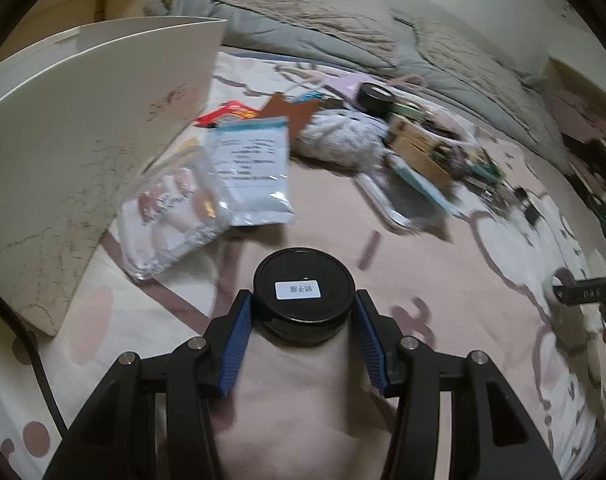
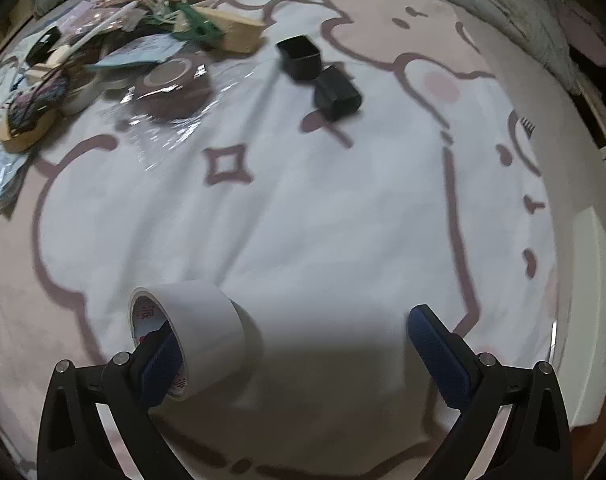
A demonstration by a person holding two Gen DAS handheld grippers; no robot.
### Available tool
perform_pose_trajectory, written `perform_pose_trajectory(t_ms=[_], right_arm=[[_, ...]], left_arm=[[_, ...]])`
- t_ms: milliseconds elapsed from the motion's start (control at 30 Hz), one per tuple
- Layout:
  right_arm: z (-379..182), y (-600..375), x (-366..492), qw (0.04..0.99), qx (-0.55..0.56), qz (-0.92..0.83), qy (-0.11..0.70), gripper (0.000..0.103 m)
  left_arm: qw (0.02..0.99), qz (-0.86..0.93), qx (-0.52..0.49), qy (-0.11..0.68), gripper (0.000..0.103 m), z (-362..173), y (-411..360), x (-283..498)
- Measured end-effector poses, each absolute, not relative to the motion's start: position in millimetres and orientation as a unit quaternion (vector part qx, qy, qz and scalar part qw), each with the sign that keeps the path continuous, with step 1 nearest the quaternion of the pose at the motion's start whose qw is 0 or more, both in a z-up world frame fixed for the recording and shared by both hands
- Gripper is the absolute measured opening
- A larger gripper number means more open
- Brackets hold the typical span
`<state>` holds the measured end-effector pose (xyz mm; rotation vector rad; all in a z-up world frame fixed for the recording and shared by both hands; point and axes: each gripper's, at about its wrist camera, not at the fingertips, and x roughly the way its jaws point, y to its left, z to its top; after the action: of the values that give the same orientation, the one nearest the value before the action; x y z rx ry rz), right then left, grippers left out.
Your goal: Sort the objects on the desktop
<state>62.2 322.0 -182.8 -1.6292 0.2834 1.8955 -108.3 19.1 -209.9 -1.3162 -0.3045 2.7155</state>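
My left gripper (image 1: 303, 300) is shut on a black round tin (image 1: 303, 290) with a white label on its lid; both blue pads touch its sides. The tin is just above the pink and white patterned cloth (image 1: 443, 280). My right gripper (image 2: 291, 324) stands open and wide. A white tape roll (image 2: 199, 336) is threaded over its left finger (image 2: 159, 364), which sits inside the roll's core. The right finger (image 2: 435, 348) is far from the roll and touches nothing.
A white upright board (image 1: 83, 140) stands at the left, with a clear bag (image 1: 171, 216) and a white packet (image 1: 255, 168) beside it. Farther back lies a pile of clutter (image 1: 423, 144). Two small black boxes (image 2: 319, 76) and a wrapped brown tape roll (image 2: 171, 76) lie on the cloth.
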Motion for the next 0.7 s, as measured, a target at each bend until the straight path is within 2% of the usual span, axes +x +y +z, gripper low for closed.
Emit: perform_pose_trajectory(t_ms=[400,700], right_arm=[[-189,244,67,0.21,-0.623,0.733,0.174,0.103],[-151,195,83,0.197,-0.55,0.802,0.125,0.103]], left_arm=[[0.101,0.898,-0.429,-0.013,0.05,-209,61,-90],[0.12,0.891,-0.437,-0.041,0.053,-212,56,-91]])
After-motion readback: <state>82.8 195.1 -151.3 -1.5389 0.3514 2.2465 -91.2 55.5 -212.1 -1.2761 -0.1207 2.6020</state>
